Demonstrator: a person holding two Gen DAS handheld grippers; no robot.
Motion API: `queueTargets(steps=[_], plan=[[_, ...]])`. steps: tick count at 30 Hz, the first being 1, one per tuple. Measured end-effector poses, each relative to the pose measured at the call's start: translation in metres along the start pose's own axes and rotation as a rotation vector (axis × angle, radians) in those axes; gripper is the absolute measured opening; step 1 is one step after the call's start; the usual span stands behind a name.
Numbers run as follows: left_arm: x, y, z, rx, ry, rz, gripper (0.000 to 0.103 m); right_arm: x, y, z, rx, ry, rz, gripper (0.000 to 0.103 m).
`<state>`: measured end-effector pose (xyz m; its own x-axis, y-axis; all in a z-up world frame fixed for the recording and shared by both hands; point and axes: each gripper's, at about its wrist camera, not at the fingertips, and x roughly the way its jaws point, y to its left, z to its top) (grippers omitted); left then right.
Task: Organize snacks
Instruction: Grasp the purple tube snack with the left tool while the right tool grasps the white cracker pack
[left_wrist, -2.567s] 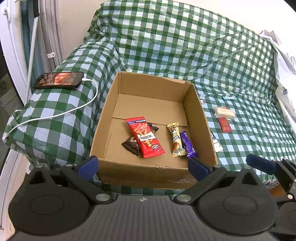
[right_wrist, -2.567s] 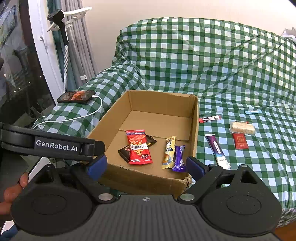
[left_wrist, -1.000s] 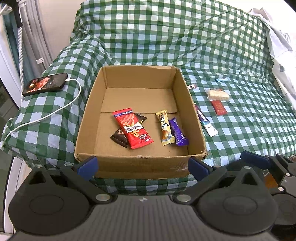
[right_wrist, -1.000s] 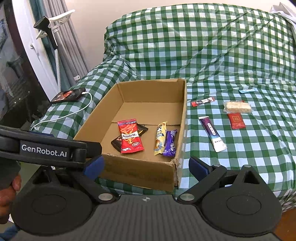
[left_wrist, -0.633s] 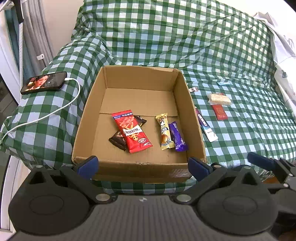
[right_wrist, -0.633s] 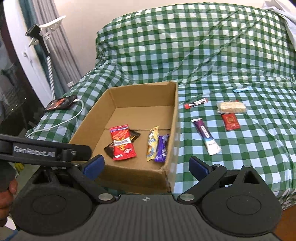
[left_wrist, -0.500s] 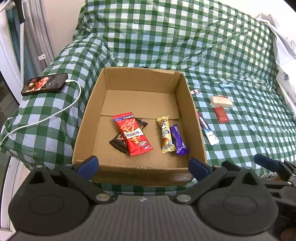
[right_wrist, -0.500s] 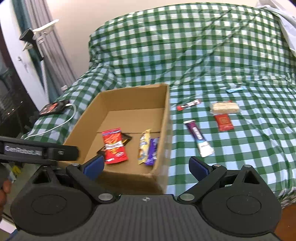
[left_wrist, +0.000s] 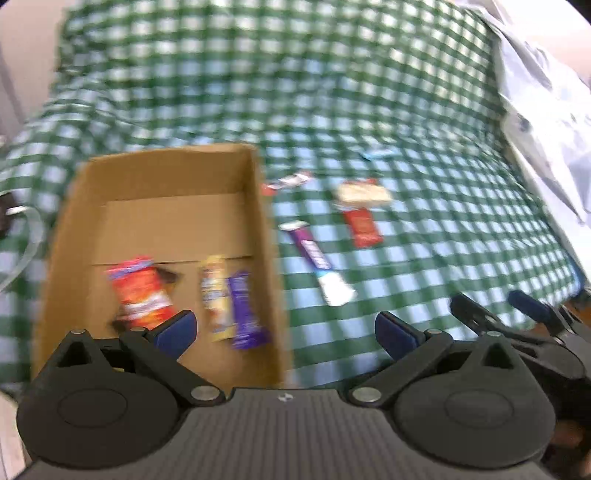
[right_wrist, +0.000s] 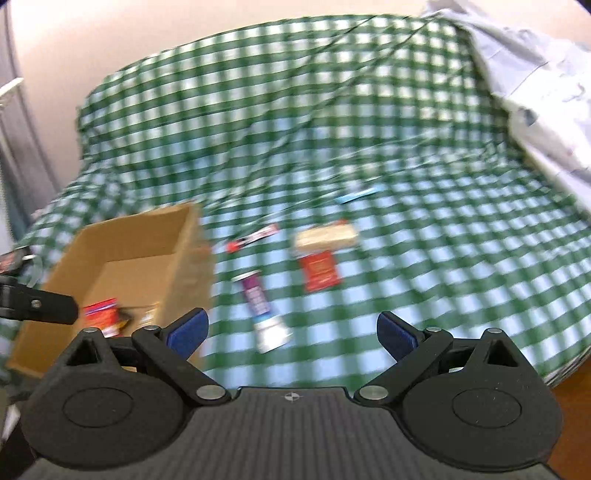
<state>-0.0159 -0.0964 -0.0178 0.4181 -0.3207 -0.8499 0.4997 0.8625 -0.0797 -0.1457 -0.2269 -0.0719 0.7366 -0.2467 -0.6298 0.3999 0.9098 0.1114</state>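
An open cardboard box (left_wrist: 269, 258) sits on a green checked cloth and holds a red snack pack (left_wrist: 142, 291), a yellow bar (left_wrist: 216, 295) and a purple bar (left_wrist: 245, 310). To its right lie a long purple-and-white bar (left_wrist: 317, 258), a red packet (left_wrist: 362, 227), a beige wafer bar (left_wrist: 364, 192), a small red-and-white stick (left_wrist: 288, 181) and a blue strip (left_wrist: 376, 153). My left gripper (left_wrist: 286, 332) is open and empty above the box's front right corner. My right gripper (right_wrist: 291, 332) is open and empty, just in front of the long purple bar (right_wrist: 258, 306). Both views are blurred.
The box (right_wrist: 122, 243) is at the left in the right wrist view, with the red packet (right_wrist: 319, 271) and wafer bar (right_wrist: 327, 234) ahead. A pale sheet (right_wrist: 535, 81) is bunched at the far right. A phone cable (left_wrist: 26, 251) lies left of the box.
Both grippers have swung to the right, so the box has shifted left in both views and the loose snacks on the cloth are now nearer the centre. Both stay open.
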Motion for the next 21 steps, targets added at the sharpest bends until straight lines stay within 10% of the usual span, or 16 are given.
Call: queueTargets(steps=[10,21], plan=[[0.143,-0.053,0.057,-0.098,0.204,-0.008,0.103,0.111,-0.070,0.057,-0.201,-0.062,0.037,0.098],[0.285,-0.045,0.077,-0.190,0.382,0.056,0.103,0.288,-0.062,0.085,-0.458,0.130,0.194,0.098]])
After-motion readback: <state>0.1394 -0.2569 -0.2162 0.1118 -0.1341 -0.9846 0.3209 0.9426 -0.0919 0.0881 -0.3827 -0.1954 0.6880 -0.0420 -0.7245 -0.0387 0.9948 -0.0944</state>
